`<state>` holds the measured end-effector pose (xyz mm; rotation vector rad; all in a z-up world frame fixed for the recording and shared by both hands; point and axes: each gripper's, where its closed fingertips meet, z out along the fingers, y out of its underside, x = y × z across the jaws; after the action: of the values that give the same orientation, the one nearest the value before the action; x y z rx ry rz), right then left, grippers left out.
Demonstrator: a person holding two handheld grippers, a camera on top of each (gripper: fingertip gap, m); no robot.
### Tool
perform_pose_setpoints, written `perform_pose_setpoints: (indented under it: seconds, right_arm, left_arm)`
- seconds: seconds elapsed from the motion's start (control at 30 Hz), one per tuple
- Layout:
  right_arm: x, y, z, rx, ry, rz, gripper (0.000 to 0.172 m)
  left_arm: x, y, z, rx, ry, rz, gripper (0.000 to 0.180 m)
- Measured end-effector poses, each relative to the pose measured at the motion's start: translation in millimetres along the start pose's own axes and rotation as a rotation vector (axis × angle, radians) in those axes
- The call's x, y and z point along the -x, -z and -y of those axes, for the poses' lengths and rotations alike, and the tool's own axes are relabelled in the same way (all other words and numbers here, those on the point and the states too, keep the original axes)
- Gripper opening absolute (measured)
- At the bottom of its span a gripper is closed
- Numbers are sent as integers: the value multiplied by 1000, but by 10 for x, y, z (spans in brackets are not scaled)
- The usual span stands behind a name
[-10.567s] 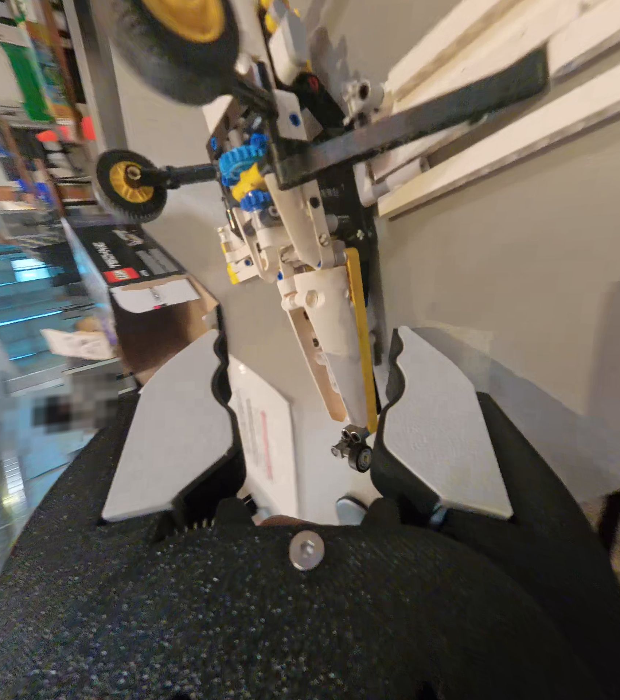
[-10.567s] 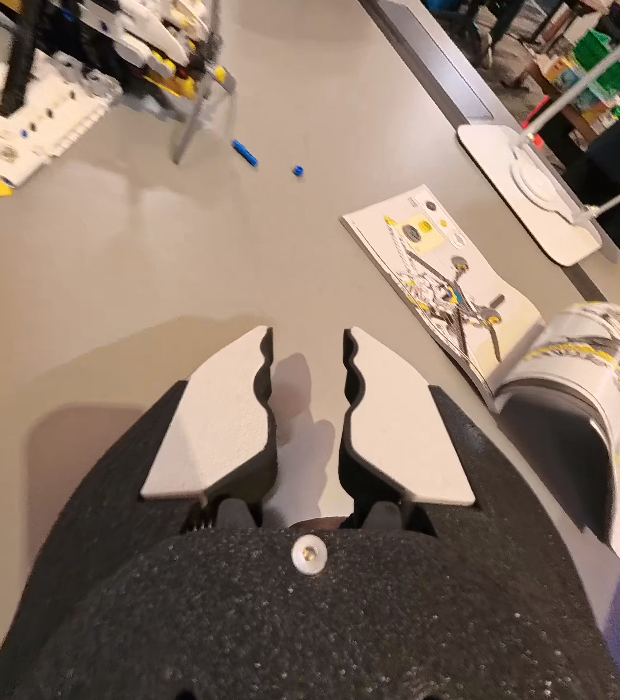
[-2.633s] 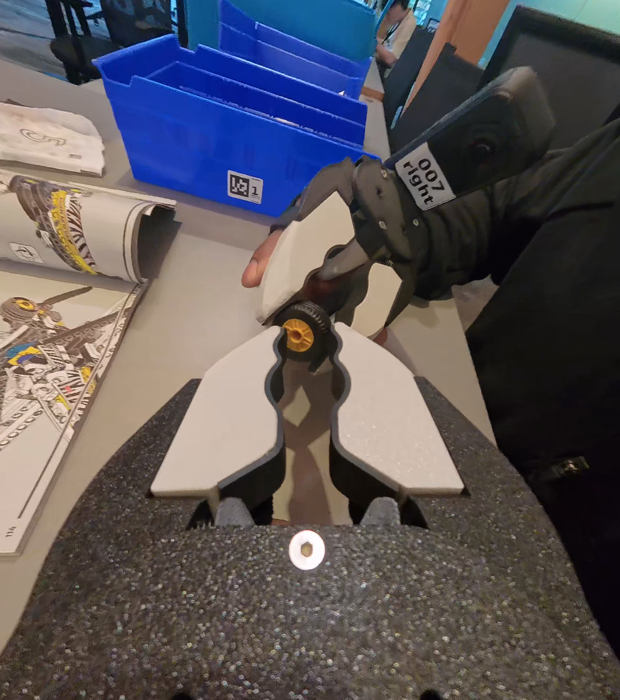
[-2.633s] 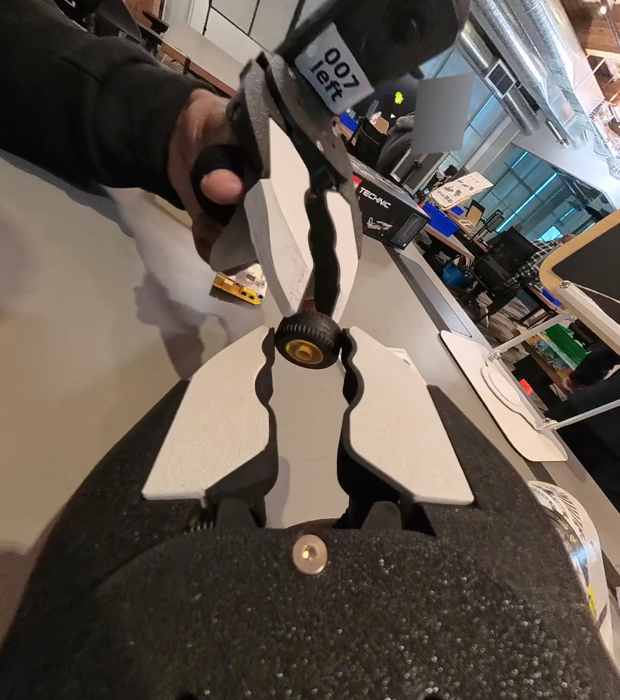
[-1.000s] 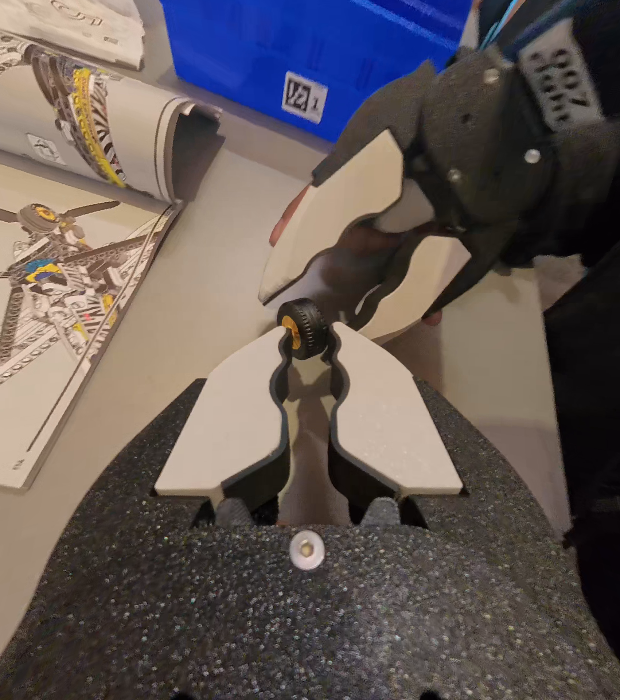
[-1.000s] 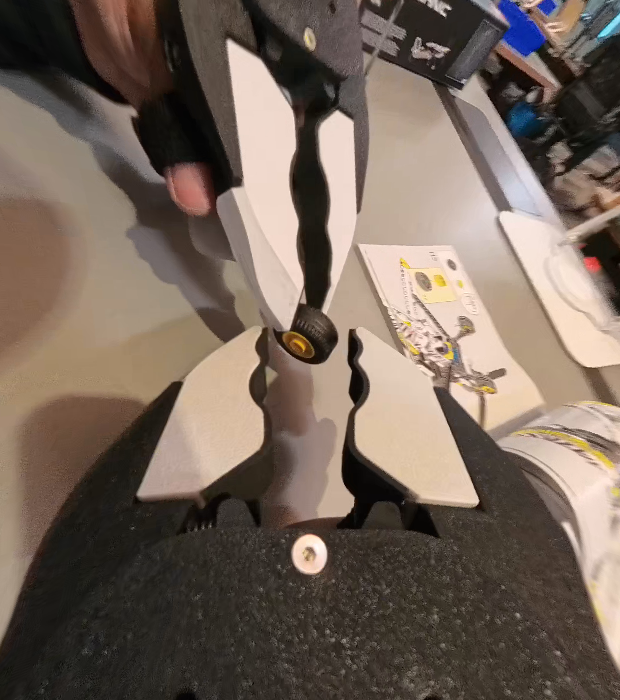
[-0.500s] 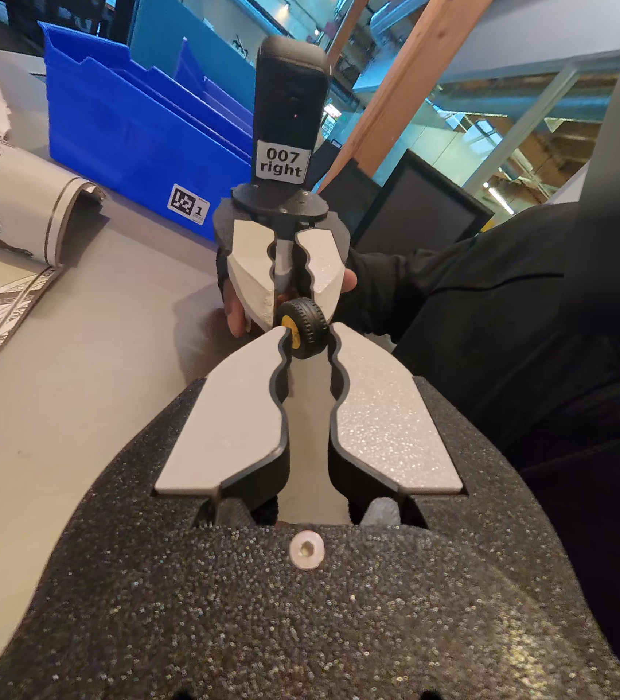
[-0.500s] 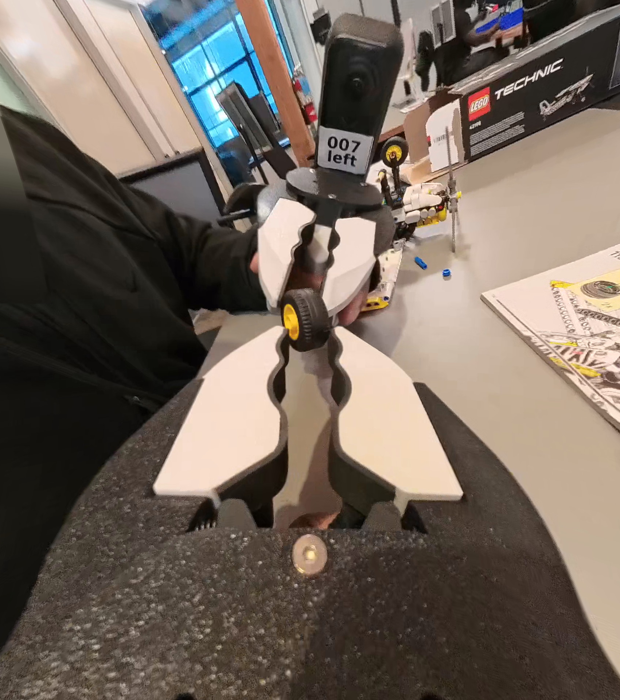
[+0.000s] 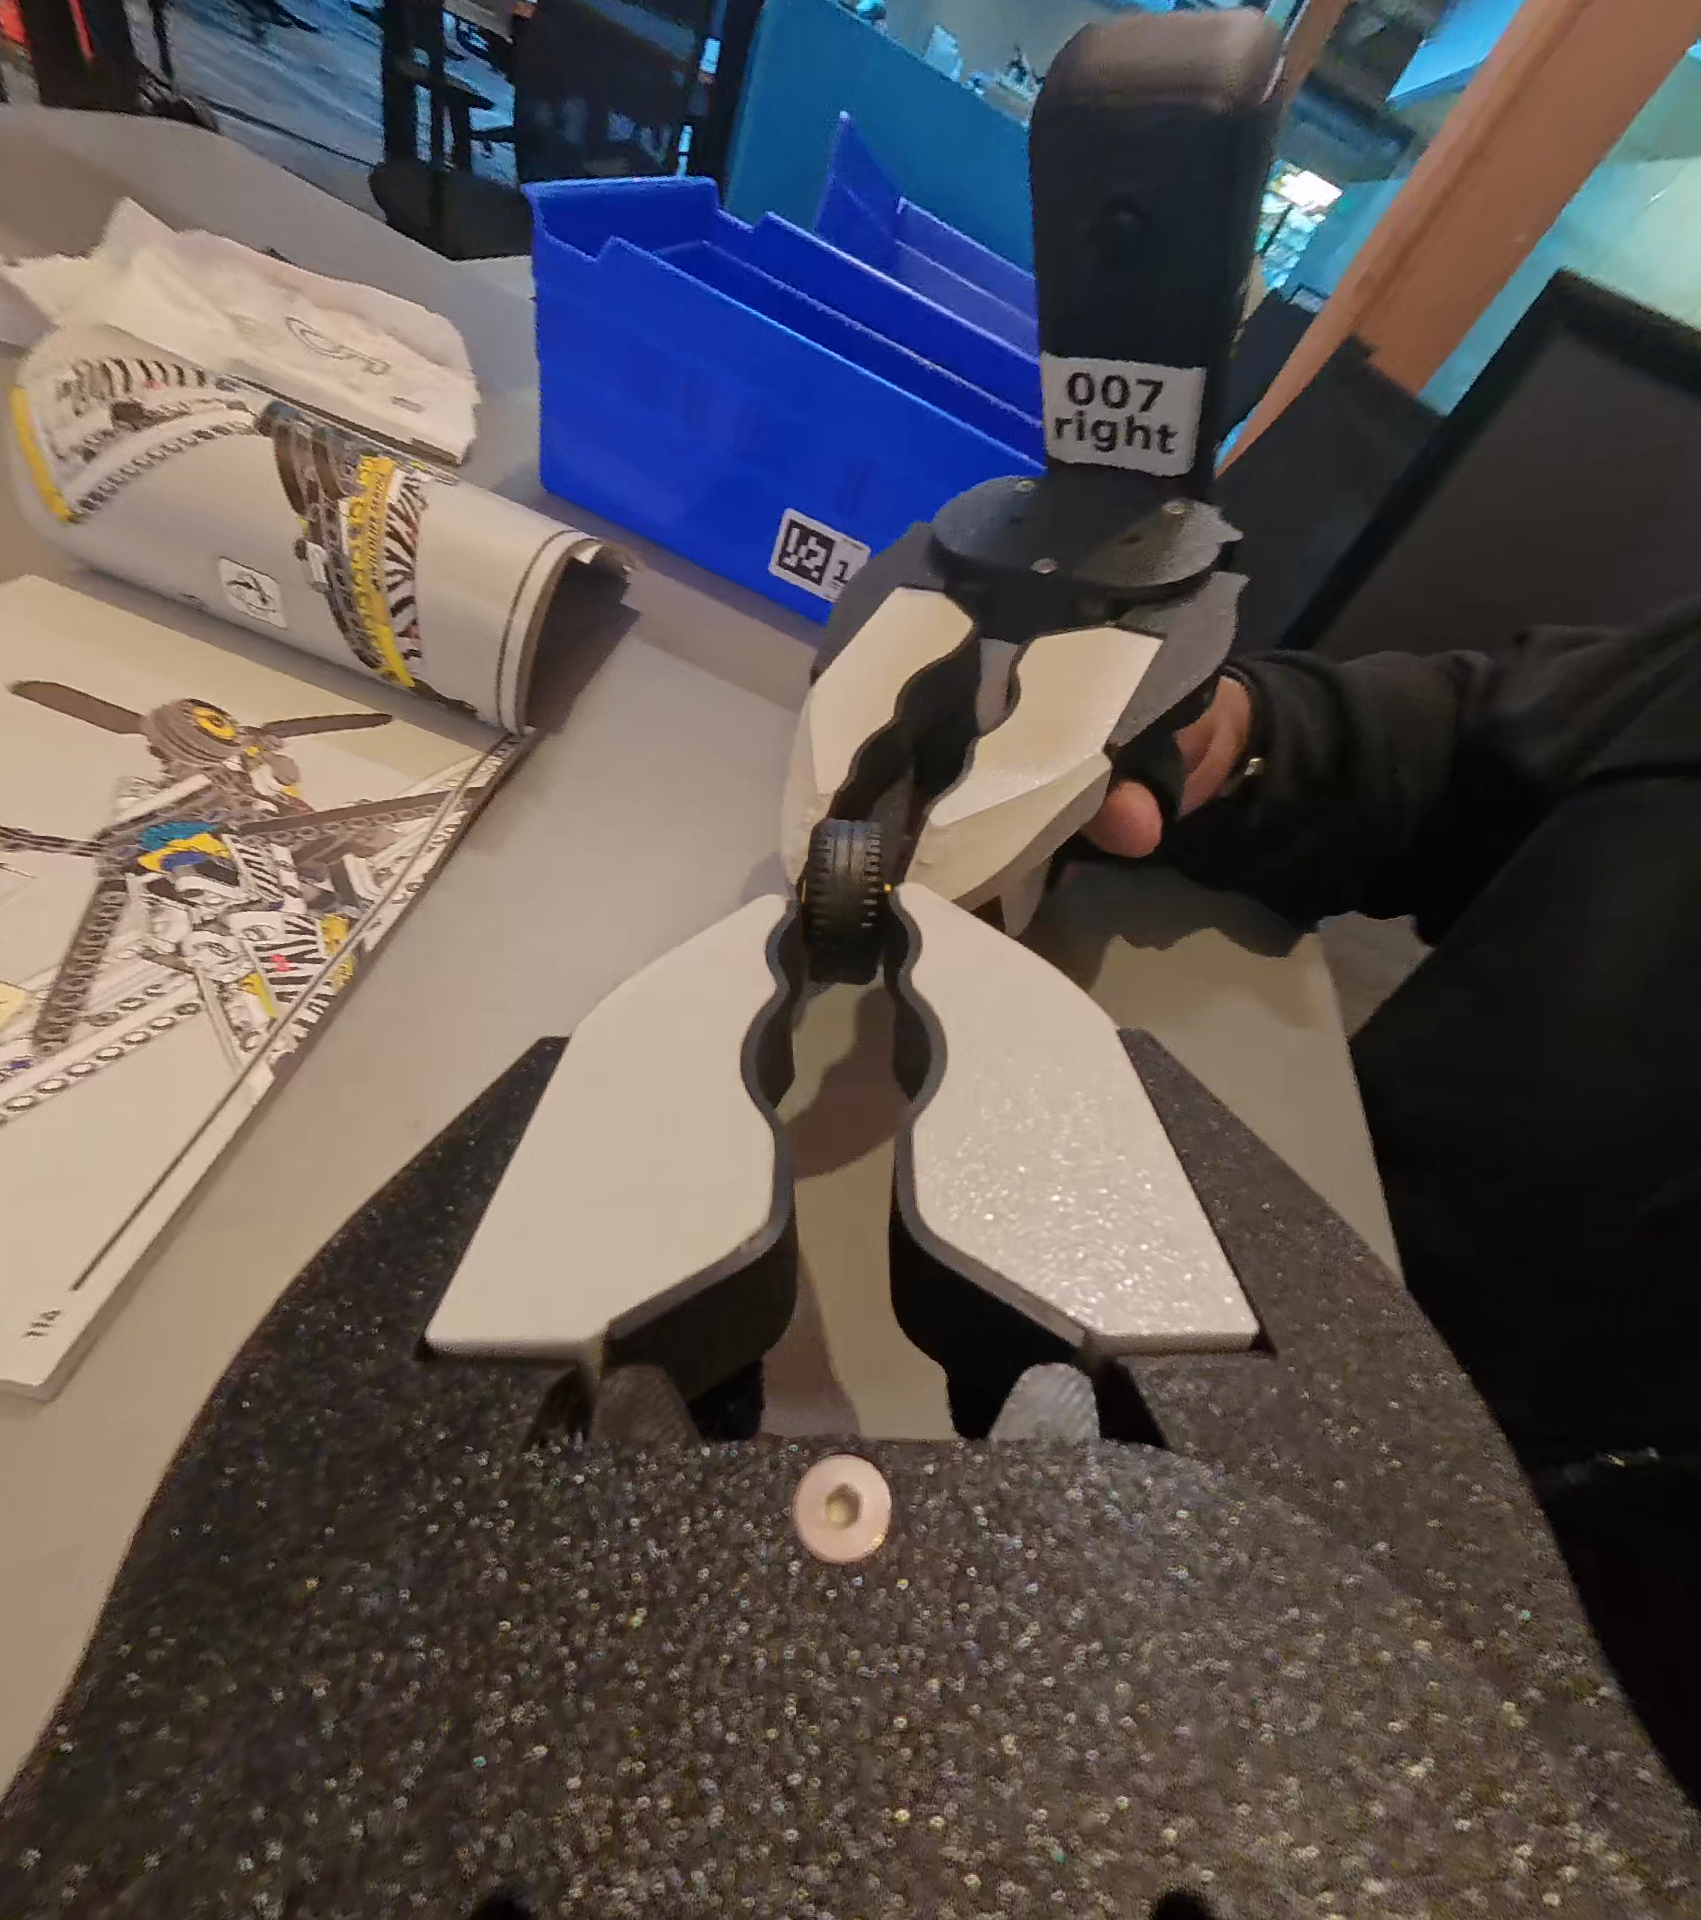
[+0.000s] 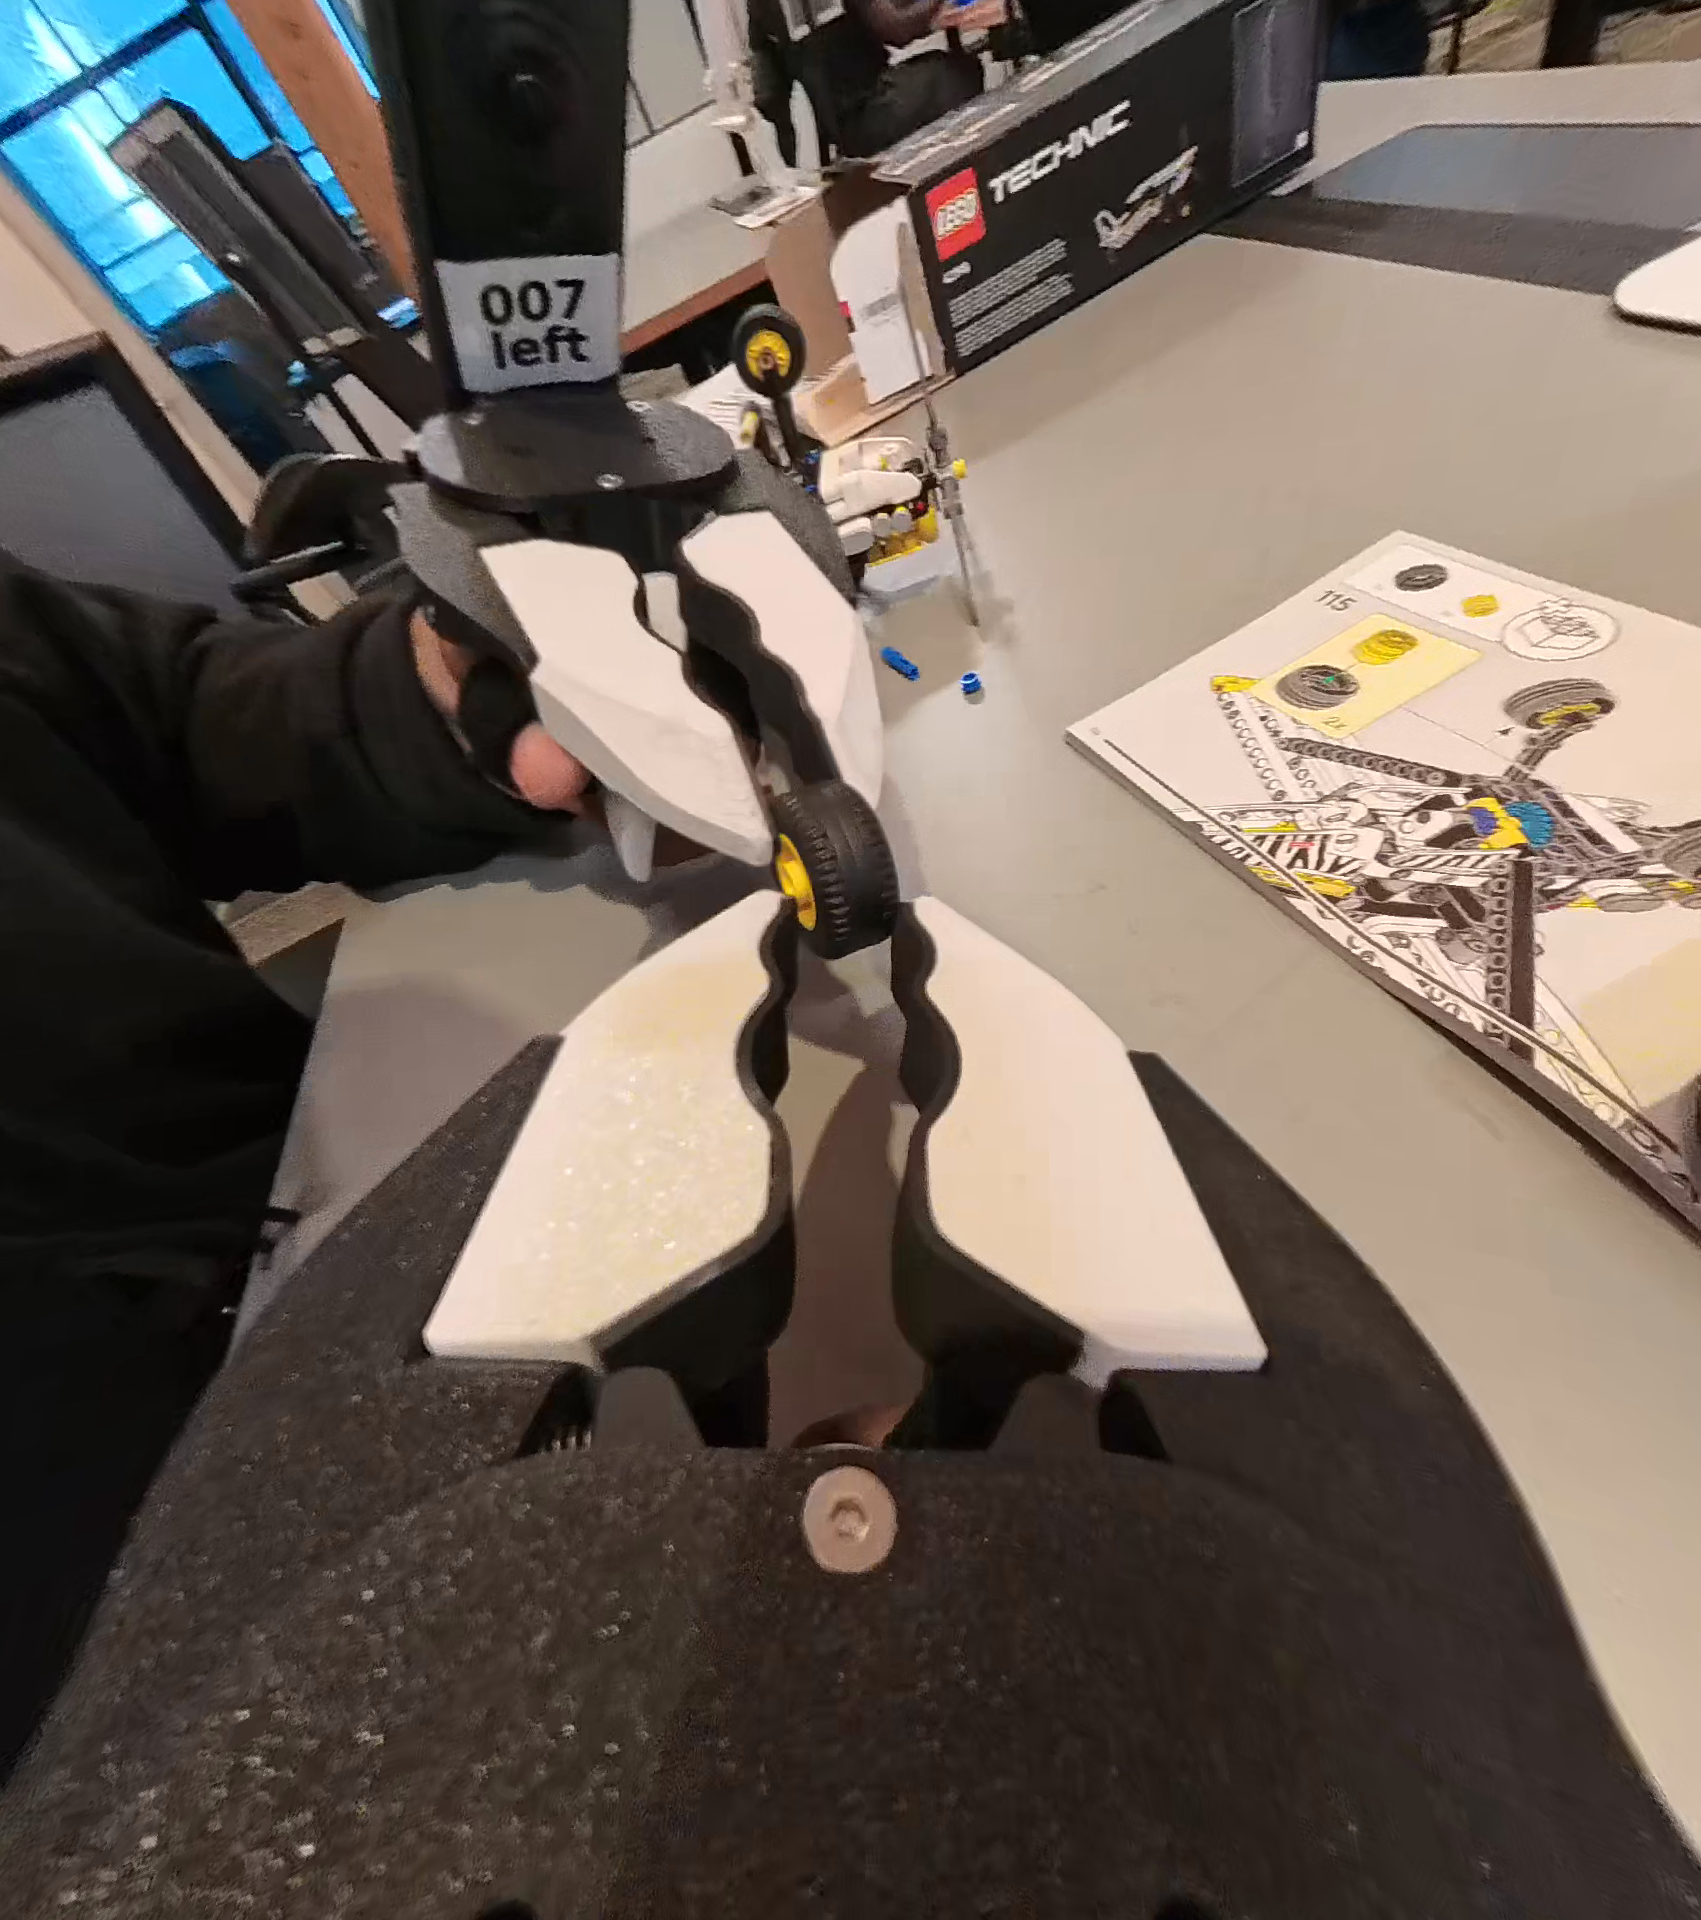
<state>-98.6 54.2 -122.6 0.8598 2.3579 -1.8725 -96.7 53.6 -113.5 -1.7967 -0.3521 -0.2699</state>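
Black rubber with a yellow hub: the small wheel (image 10: pixel 833 869) sits in the air above the grey table (image 10: pixel 1241 436), caught at the tips of both your grippers at once. Your left gripper (image 9: pixel 841 920) presses its two pads on the flat sides, so in its view the tread faces you and the axle runs left to right. Your right gripper (image 10: pixel 838 914) also closes on the wheel, with the yellow hub turned to its left finger. Beyond lie the open instruction booklet (image 9: pixel 98 935), then the blue bin (image 9: pixel 721 416), and the half-built model (image 10: pixel 887 499) near the black box (image 10: pixel 1085 187).
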Motion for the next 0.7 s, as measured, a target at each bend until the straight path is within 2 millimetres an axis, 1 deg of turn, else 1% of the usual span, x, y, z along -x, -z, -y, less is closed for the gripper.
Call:
perform_pose_setpoints:
  seconds: [0.1, 0.17, 0.37, 0.57, 0.7]
  right_arm:
    - [-31, -9, -11, 3, 9, -55, 17]
    - [-59, -21, -55, 31, 30, -94, 17]
    - [-133, -40, -148, 82, 54, -178, 17]
    - [-153, -44, -180, 96, 105, -253, 17]
    - [-131, -45, -232, 109, 85, -198, 17]
  left_arm:
    - [48, -14, -29, 30, -64, 68, 15]
    - [80, -29, -78, 62, -107, 113, 16]
    - [165, -71, -181, 109, -173, 217, 16]
    - [190, -77, -209, 112, -203, 270, 16]
    - [158, -86, -261, 138, -216, 225, 16]
